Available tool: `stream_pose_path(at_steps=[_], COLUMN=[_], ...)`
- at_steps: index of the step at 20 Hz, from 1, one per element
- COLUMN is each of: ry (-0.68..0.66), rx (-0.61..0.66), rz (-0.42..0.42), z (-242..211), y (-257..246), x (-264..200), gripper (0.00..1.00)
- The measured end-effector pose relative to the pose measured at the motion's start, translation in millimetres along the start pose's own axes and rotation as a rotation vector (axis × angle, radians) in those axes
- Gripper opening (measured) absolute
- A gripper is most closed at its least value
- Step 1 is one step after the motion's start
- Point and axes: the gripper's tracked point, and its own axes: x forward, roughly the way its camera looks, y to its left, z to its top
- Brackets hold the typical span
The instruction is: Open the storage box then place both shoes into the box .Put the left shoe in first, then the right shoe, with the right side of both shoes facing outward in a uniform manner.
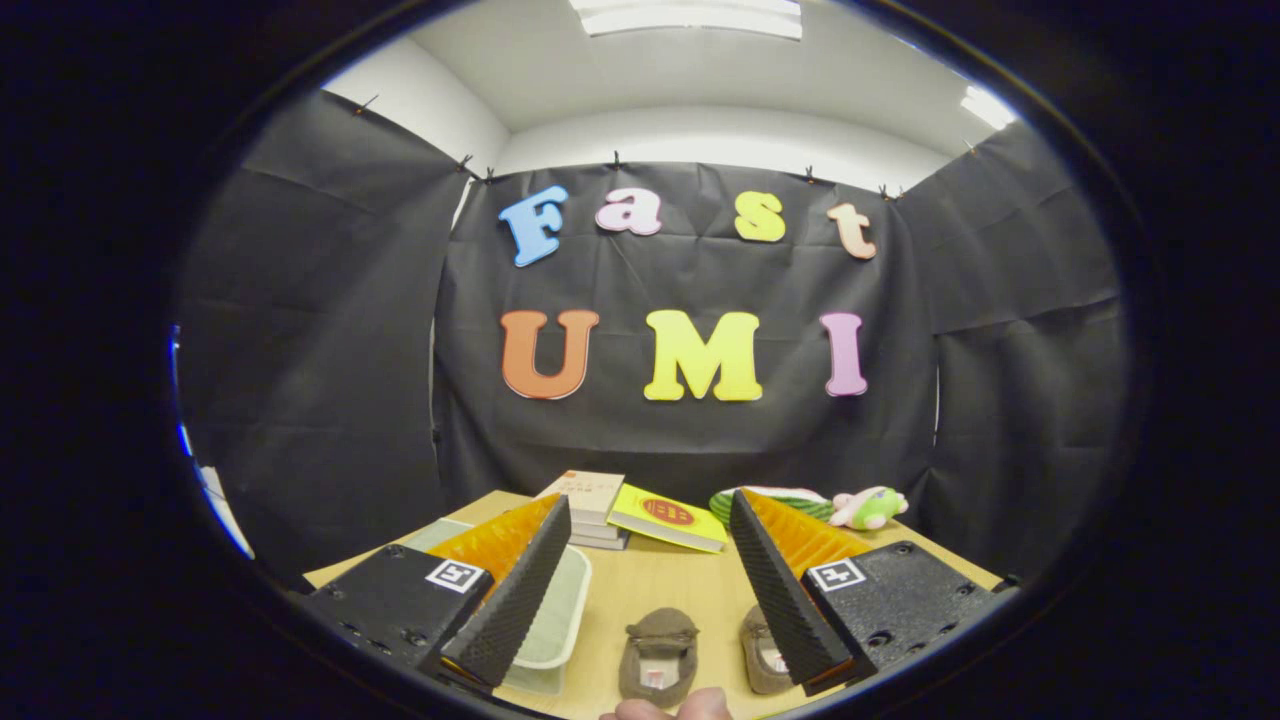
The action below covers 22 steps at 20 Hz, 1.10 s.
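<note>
Wooden table (660, 585) holds both shoes (660, 655) between parted jaws (untouched).

Yellow book (668, 518): red round emblem, wording too small, possibly logo. Tool (650, 530) plates: square coded markers.

The gripper (650, 530) hangs above the wooden table (670, 585) with its fingers spread wide, gripping nothing. Between them lie two brown shoes, the left shoe (658, 655) at 6 o'clock and the right shoe (764, 655) partly behind the 5 o'clock finger; the pale storage box (555, 620) sits at 7 o'clock. Stacked books (630, 515) and a plush toy (868, 508) lie beyond, toward 12.
</note>
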Motion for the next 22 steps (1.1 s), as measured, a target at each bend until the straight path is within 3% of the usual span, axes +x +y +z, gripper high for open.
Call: stream_pose_path(at_steps=[16, 22], ry=[-0.056, -0.04], rx=[-0.06, -0.044], rz=[0.003, 0.052], z=[32, 35], y=[-26, -31], x=[-9, -15], gripper=[1.0, 1.0])
